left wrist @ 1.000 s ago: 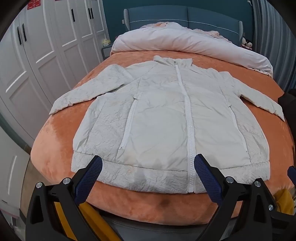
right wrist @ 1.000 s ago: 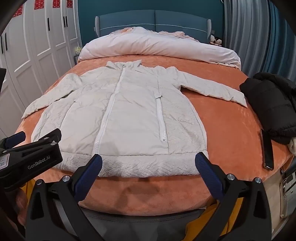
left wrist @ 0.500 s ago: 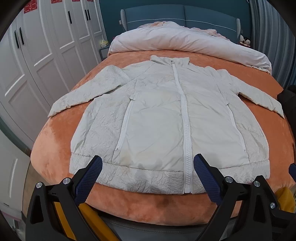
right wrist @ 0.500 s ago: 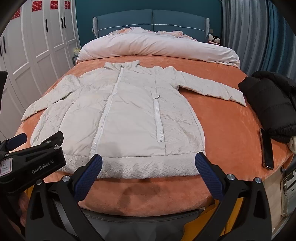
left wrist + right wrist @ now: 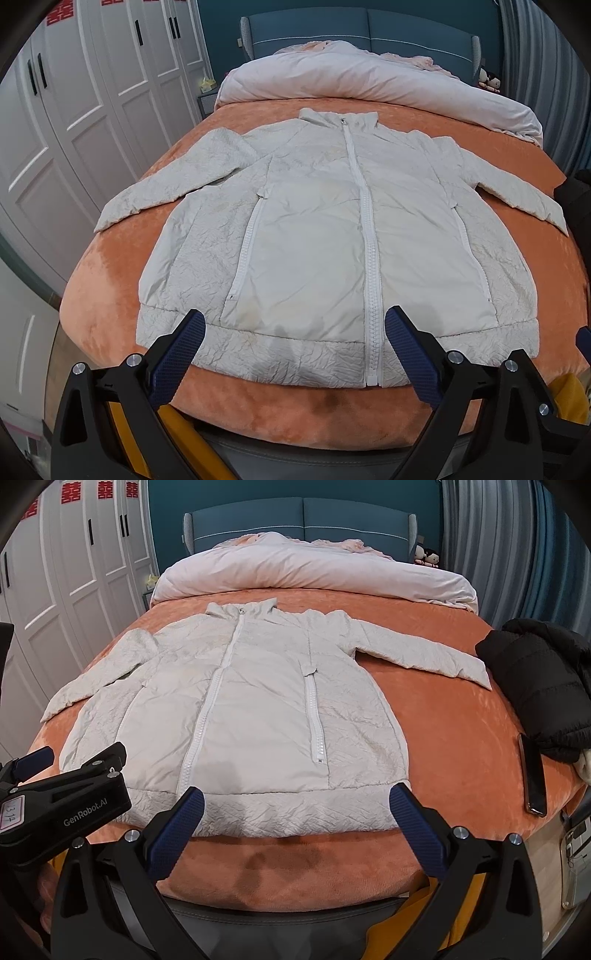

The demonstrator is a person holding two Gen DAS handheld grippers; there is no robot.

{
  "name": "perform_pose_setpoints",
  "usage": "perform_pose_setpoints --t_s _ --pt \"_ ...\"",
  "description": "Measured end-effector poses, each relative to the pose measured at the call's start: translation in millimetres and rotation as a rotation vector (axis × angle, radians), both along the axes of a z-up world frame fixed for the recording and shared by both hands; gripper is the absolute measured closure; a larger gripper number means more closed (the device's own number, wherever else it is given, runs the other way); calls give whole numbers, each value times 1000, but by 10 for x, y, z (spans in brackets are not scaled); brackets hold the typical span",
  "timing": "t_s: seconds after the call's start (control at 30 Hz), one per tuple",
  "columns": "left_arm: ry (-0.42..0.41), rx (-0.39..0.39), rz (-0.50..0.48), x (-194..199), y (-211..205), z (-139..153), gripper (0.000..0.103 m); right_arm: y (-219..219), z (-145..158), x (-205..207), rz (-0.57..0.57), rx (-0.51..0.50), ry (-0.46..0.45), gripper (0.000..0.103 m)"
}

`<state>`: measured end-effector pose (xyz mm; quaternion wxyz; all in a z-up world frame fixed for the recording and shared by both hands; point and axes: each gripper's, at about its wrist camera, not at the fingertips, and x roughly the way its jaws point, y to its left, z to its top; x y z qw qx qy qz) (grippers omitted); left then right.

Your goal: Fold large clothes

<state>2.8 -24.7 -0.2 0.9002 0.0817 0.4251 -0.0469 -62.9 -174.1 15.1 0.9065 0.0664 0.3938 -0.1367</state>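
A white zipped jacket (image 5: 325, 236) (image 5: 243, 716) lies flat, front up, on the orange bed cover (image 5: 122, 273) (image 5: 443, 731), both sleeves spread out to the sides and the hem toward me. My left gripper (image 5: 291, 325) hovers open over the hem left of the centre zipper, nothing between its blue pads. My right gripper (image 5: 295, 805) is open too, above the hem's right half. The left gripper's black body (image 5: 62, 805) shows at the left edge of the right wrist view.
A black puffer jacket (image 5: 546, 679) and a dark phone (image 5: 533, 779) lie on the bed's right side. A rolled pale duvet (image 5: 373, 81) crosses the head of the bed. White wardrobe doors (image 5: 85, 110) line the left; curtains (image 5: 498, 554) hang right.
Both grippers have crept slightly forward toward the hem; the jacket sits a little nearer in each view. Jaws stay open and the jacket has not moved.
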Motion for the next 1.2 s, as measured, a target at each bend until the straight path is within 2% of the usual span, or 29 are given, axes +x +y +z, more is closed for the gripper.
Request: perform_pose_setpoints --t_s 1.2 --pt "8 -4 9 34 72 -27 10 24 -14 46 3 -2 7 5"
